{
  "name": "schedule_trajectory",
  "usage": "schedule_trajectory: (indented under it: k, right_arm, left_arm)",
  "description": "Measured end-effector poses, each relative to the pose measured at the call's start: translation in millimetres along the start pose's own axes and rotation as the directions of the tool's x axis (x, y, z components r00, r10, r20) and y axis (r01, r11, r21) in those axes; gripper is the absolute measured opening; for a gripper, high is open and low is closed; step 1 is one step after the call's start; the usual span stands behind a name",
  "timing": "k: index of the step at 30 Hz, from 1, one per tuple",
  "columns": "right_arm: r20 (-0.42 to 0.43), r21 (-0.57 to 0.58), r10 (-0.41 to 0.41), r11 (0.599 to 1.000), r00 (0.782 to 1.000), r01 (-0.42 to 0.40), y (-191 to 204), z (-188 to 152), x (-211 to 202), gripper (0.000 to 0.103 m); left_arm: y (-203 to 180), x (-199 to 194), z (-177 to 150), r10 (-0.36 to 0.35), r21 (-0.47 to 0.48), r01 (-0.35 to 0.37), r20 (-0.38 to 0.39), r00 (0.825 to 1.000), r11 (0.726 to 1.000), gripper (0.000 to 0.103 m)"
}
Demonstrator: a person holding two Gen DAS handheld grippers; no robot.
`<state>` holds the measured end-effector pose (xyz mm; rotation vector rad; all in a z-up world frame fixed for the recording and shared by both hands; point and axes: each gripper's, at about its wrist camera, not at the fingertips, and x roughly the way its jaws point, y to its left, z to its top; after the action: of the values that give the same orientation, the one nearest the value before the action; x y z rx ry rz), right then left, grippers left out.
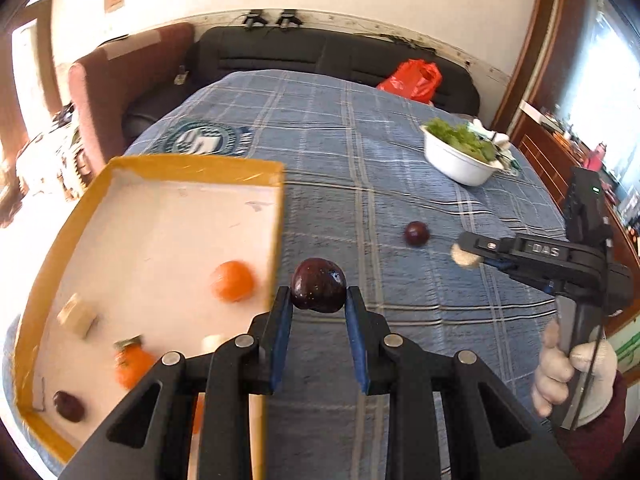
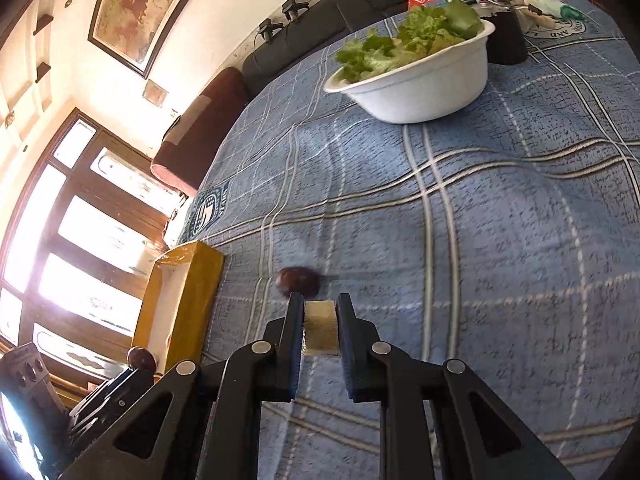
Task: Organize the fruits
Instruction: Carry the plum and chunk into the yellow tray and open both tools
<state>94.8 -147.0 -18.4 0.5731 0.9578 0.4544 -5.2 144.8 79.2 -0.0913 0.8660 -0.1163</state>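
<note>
My left gripper is shut on a dark red plum, held above the blue checked cloth just right of the yellow-rimmed tray. The tray holds an orange, a second orange, a dark plum and a pale banana piece. My right gripper is shut on a pale banana piece; it also shows in the left wrist view. Another plum lies on the cloth, just beyond the right gripper's tips in the right wrist view.
A white bowl of lettuce stands at the far right of the table, also in the right wrist view. A red bag lies on the black sofa behind. A dark cup and white items stand beyond the bowl.
</note>
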Motion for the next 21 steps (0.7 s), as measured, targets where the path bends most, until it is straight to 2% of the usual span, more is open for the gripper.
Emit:
schedule_trajectory:
  k: [8,12,17,21]
  right_arm:
    - [-0.044,-0.113,0.031,0.993,0.999,-0.036,84.6,-44.9,3.4,0.019]
    - [-0.080,-0.196,0.038,0.979,0.996,-0.053,137.7,-55.9,21.9,0.019]
    - [-0.146,-0.275,0.038,0.958,0.989,-0.077,192.5,-76.5,56.2,0.019]
    - [-0.171,-0.309,0.012,0.949,0.985,-0.065,212.1,-90.5,81.9,0.019]
  left_arm:
    - [90.8,-29.9,-22.2,0.089,-0.181,-0.086,0.009,0.996,0.980,0.026]
    - [119.1,-30.9,-29.4,0.157,-0.222,-0.156,-0.014,0.988,0.963,0.026]
    - [141.7,-32.4,-37.6,0.176,-0.243,-0.174,-0.015,0.984,0.954,0.026]
    - [162.4,-29.2,-41.1,0.163,-0.294,-0.159,-0.010,0.987,0.943,0.026]
